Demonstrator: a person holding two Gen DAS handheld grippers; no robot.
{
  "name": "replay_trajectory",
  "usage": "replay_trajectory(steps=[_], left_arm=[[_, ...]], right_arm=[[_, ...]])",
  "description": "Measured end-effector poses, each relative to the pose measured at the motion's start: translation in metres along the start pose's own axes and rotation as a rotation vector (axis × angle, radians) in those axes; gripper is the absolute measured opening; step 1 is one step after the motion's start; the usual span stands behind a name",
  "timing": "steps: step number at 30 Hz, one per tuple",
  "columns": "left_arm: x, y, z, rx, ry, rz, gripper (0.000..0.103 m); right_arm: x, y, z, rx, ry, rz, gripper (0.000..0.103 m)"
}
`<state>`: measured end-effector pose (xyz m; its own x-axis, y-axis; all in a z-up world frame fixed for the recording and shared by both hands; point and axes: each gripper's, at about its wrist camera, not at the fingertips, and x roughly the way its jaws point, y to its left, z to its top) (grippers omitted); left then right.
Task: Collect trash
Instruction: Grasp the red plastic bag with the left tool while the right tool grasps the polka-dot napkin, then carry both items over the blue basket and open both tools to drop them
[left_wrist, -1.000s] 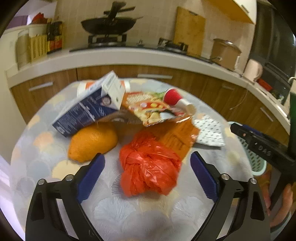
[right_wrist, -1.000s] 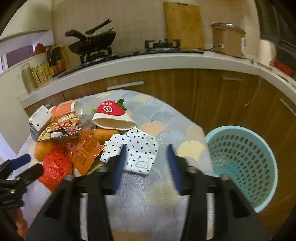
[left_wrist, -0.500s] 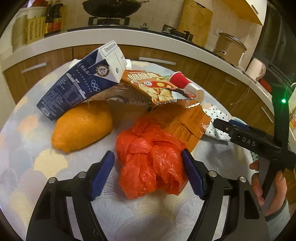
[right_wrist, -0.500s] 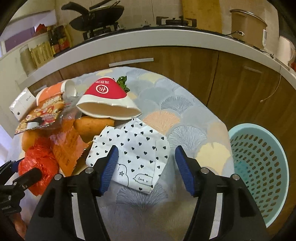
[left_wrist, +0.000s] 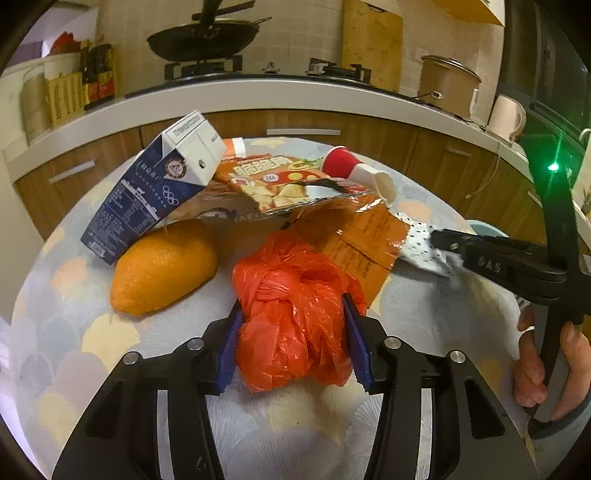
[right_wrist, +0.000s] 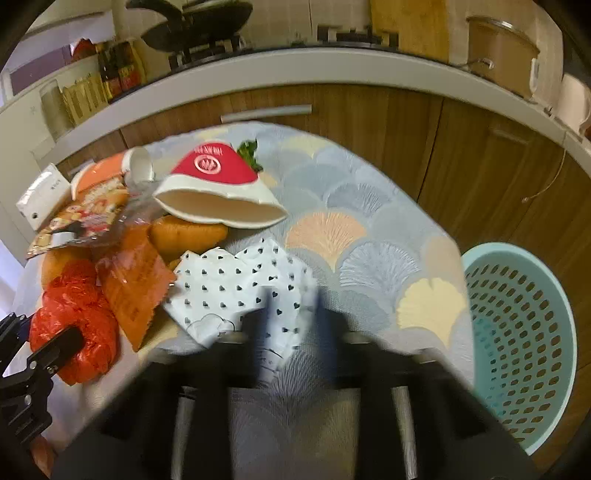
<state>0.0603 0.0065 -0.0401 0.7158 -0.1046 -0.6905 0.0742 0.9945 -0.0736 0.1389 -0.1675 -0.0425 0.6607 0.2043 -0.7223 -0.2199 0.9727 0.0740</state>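
Note:
A knotted red plastic bag (left_wrist: 291, 314) lies on the round table, and my left gripper (left_wrist: 291, 347) is shut on it, blue pads pressed into both sides. The bag also shows in the right wrist view (right_wrist: 74, 317). My right gripper (right_wrist: 291, 321) is blurred and closed on the white heart-print paper wrapper (right_wrist: 236, 288); in the left wrist view its tip (left_wrist: 443, 240) pinches the wrapper (left_wrist: 421, 251). A light-blue perforated trash basket (right_wrist: 524, 332) stands on the floor right of the table.
On the table lie a blue-and-white milk carton (left_wrist: 155, 184), an orange fruit (left_wrist: 162, 266), a snack bag (left_wrist: 288, 181), an orange foil packet (left_wrist: 362, 236), a red-and-white paper cup (right_wrist: 218, 192) and a carrot (right_wrist: 188, 232). A kitchen counter with cabinets curves behind.
My left gripper moved forward and closed on the red bag. My right gripper moved onto the heart-print wrapper and closed on it.

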Motion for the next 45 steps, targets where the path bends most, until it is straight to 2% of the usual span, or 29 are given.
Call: replay_trajectory(steps=[10,16,22,25,26,27,29,33,39,43,44,45], left_arm=[[-0.034,-0.027,-0.012,0.042,-0.058,-0.066,0.046],[-0.047,-0.032,-0.014,0.037,-0.086,-0.074,0.046],[-0.055,-0.028,-0.018,0.019,-0.096,-0.073,0.046],[-0.058,-0.025,-0.018,0.013,-0.104,-0.076,0.046],[-0.059,-0.025,-0.018,0.013,-0.106,-0.078,0.046],[-0.060,-0.025,-0.019,0.015,-0.108,-0.079,0.046],[-0.062,-0.026,-0.020,0.015,-0.112,-0.079,0.046],[-0.062,-0.021,-0.019,0.007,-0.114,-0.086,0.046],[-0.061,-0.020,-0.017,-0.004,-0.108,-0.098,0.046],[-0.061,-0.020,-0.017,0.002,-0.110,-0.098,0.046],[-0.061,-0.021,-0.016,0.005,-0.111,-0.099,0.046],[-0.061,-0.021,-0.016,0.007,-0.111,-0.101,0.046]], right_arm=[[-0.051,-0.031,-0.018,0.098,-0.098,0.046,0.001],[-0.071,-0.026,-0.036,0.062,-0.061,0.130,0.001],[-0.085,-0.012,-0.061,0.034,-0.054,0.164,0.004],[-0.083,-0.016,-0.063,0.056,-0.054,0.177,0.015],[-0.082,-0.017,-0.064,0.065,-0.054,0.174,0.026],[-0.083,-0.018,-0.065,0.073,-0.056,0.175,0.041],[-0.086,-0.021,-0.065,0.085,-0.075,0.182,0.062],[-0.090,-0.025,-0.064,0.087,-0.098,0.184,0.076],[-0.060,-0.019,-0.047,0.062,-0.056,0.122,0.078],[-0.025,-0.019,-0.047,0.063,0.043,0.098,0.078],[-0.027,-0.015,-0.048,0.039,0.032,0.083,0.078],[-0.028,-0.010,-0.049,0.019,0.037,0.083,0.071]])
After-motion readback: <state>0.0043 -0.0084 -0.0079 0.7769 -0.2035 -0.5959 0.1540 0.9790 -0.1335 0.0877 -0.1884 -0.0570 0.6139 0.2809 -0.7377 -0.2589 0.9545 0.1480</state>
